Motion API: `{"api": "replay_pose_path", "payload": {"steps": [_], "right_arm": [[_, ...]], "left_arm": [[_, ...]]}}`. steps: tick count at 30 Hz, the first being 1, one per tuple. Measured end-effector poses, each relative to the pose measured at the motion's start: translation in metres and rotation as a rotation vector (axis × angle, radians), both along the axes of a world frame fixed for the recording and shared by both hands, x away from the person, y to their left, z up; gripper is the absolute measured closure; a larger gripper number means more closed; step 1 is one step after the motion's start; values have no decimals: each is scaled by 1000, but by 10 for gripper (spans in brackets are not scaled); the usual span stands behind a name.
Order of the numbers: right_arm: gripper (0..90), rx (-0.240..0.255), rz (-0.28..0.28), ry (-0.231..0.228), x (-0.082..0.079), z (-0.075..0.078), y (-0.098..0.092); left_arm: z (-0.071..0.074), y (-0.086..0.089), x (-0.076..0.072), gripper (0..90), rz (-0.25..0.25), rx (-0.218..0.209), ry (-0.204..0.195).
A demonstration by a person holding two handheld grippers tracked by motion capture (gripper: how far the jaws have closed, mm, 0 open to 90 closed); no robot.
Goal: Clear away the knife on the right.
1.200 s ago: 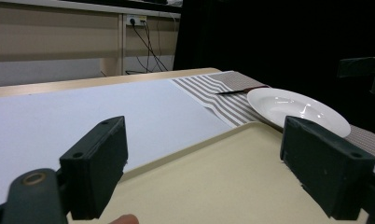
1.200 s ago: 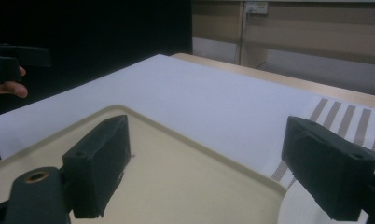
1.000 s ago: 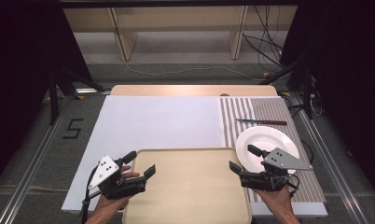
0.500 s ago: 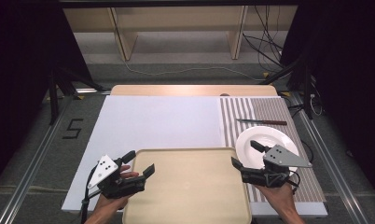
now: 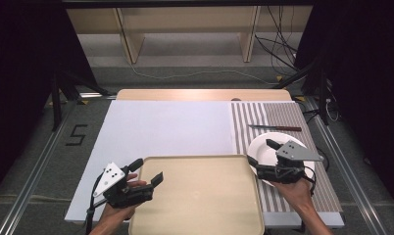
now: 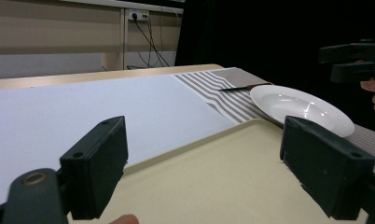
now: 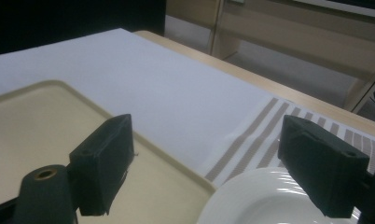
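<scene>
Near edge of table: a beige tray [image 5: 205,196] is seen lying flat, overlapping the white sheet [image 5: 170,127].
Left gripper [image 5: 146,172]: held over the tray's left rim, jaws spread wide with nothing between them; in the left gripper view the tray's corner is framed by the two jaws.
Right gripper [image 5: 263,152]: held above the left part of the white plate [image 5: 268,152], jaws spread apart and empty; whether the plate is touched cannot be told.
Plate: set on the striped mat [image 5: 283,122], its left rim just beside the tray's right far corner, seemingly overlapping it.
Knife [image 5: 275,128]: laid on the mat beyond the plate, apart from it.
</scene>
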State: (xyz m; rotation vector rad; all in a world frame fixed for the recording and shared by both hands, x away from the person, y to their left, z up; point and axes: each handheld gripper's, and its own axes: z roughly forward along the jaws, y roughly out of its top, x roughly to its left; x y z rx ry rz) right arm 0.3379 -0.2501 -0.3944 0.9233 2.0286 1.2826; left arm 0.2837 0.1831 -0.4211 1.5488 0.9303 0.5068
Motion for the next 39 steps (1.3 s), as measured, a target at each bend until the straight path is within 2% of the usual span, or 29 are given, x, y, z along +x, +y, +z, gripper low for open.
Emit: {"api": "replay_pose_path", "payload": {"steps": [3,14,17,22,29,39], "right_arm": [[194,-39,-15,2,11,-3,-2],[206,-61,-60,20,42,-3,-12],[207,-43,-70,50,54,-4,-17],[212,-76,-84,86,73,-3,-24],[223,-129,-118,126,91,-3,-32],[232,-123,-176,218,121,-9,-50]], "left_arm": [[0,0,0,147,2,-3,1],[0,0,0,148,6,-6,-5],[1,0,0,148,6,-2,-8],[1,0,0,148,7,-2,-8],[1,-1,0,147,3,4,-8],[1,-1,0,147,2,6,-8]]}}
